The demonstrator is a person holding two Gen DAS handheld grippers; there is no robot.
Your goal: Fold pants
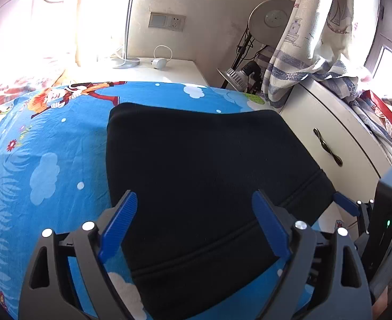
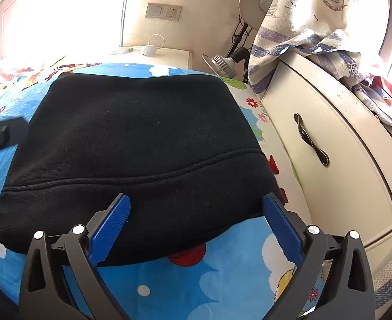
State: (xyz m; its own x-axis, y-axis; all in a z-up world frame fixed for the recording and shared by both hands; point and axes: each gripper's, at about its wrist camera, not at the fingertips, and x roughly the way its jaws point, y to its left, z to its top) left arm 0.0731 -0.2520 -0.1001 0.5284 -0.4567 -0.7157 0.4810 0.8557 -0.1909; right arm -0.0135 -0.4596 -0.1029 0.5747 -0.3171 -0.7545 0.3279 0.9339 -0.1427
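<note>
The folded black pants (image 2: 132, 144) are laid on the blue cartoon bedsheet (image 2: 209, 280), beside a white drawer cabinet (image 2: 337, 176). Their near hem is shown whole only in the right wrist view. Both the left tool (image 1: 194, 213) and the right tool (image 2: 196, 213) are spread, nothing pinched. The cabinet's contents are hidden.
</note>
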